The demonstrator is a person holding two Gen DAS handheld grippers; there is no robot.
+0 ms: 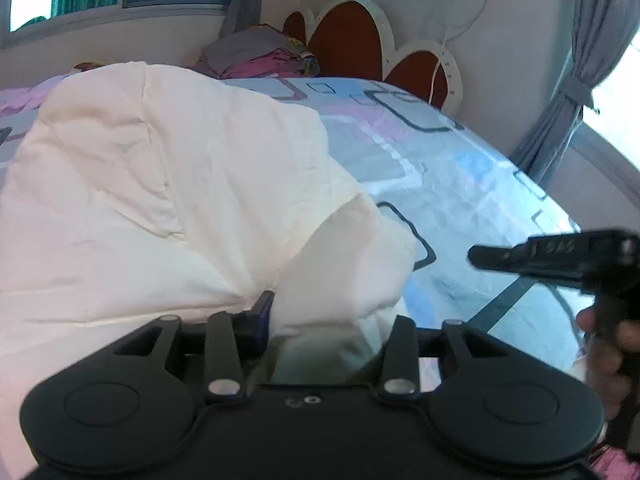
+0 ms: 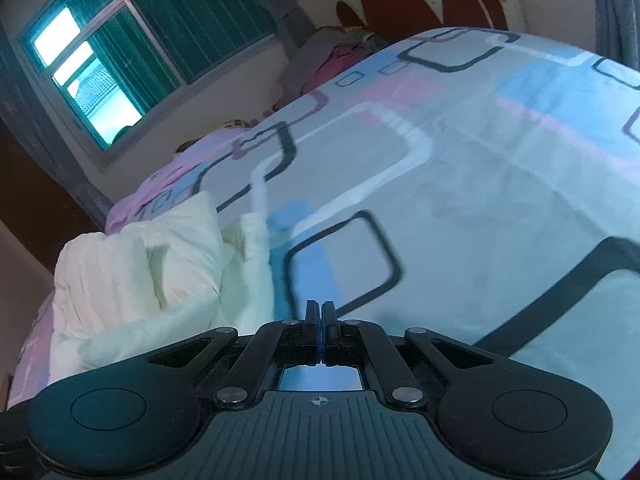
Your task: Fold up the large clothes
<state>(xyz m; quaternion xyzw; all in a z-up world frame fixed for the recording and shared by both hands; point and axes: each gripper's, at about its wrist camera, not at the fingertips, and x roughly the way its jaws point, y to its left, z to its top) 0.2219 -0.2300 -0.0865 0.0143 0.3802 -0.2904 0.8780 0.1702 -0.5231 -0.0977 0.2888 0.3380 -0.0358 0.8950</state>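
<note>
A big, puffy cream-white garment point(image 1: 160, 200) lies bunched on the patterned bed sheet point(image 1: 440, 180). My left gripper point(image 1: 332, 312) sits at its near edge with the jaws apart. A fold of the cloth bulges up between them and hides the right finger; the left fingertip point(image 1: 262, 308) shows beside the fold. My right gripper point(image 2: 322, 312) is shut with nothing in it, hovering over bare sheet point(image 2: 480, 200) to the right of the garment point(image 2: 140, 280). In the left wrist view it point(image 1: 480, 258) reaches in from the right, held by a hand point(image 1: 600, 344).
A red and white lobed headboard point(image 1: 348, 36) stands at the far end, with a pile of coloured clothes point(image 1: 260, 52) on the bed beside it. A window point(image 2: 120, 60) is on the left wall. Grey curtains point(image 1: 580, 80) hang on the right.
</note>
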